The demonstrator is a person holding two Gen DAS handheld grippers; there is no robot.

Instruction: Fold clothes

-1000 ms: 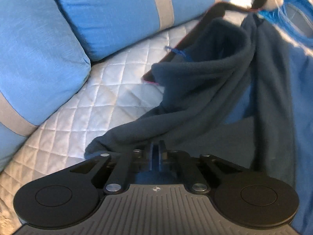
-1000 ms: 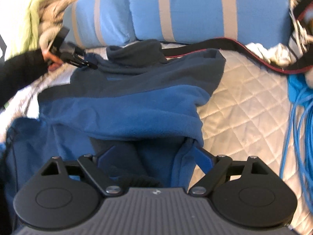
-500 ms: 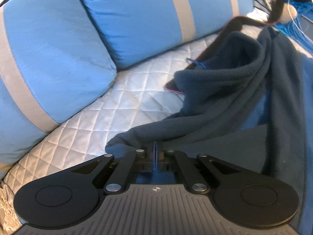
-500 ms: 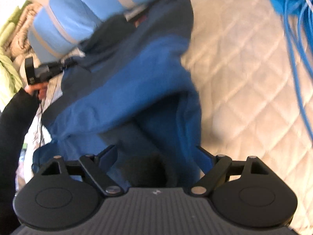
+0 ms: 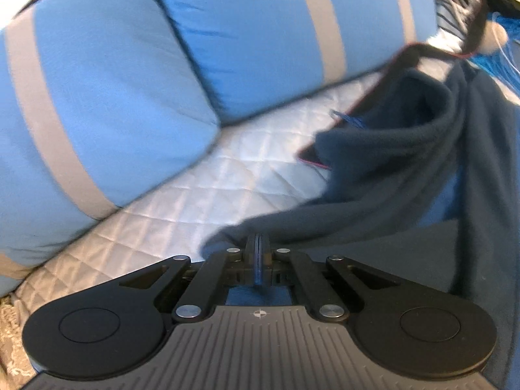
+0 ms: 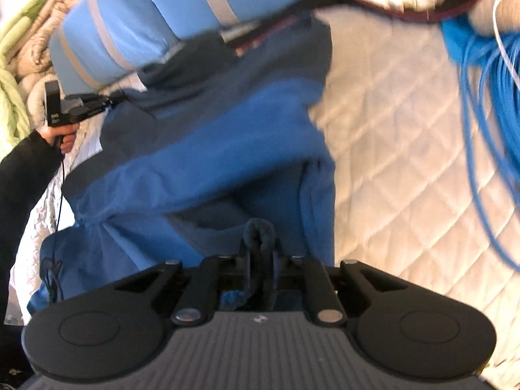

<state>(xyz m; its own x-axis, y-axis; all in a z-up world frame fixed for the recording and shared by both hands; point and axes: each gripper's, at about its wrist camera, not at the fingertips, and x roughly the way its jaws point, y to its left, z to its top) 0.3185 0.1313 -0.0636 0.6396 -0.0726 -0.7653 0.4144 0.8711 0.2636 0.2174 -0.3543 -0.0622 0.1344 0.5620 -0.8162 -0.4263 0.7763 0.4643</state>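
Progress: You had not made a clean fold yet, by my reading; the fleece [image 6: 208, 149] lay rumpled and only partly doubled over on the quilt [image 6: 406, 149], so smoothing and the real folds seemed to be left.
Left gripper [image 5: 258, 247]: You had its jaws fully together, pinching a dark edge of the fleece [image 5: 383, 195] right at the fingertips.
Right gripper [image 6: 260, 243]: Your jaws were closing on a bunched dark hem, which sat squeezed between the fingers and bulged out just beyond their tips.
Fleece: It spread ahead of your right fingers and off to their left, reaching the left gripper [image 6: 81, 107] at its far corner.
Left hand [image 6: 61, 136]: You held its handle from below, the tool pointing across toward the fleece, your sleeve [image 6: 26, 188] trailing down.
Pose: Both tools were angled steeply down at the quilt; the pillows [image 5: 130, 97] lay beyond your left fingers.
Cables [image 6: 487, 104]: They lay well right of your right fingers, clear of the fleece.
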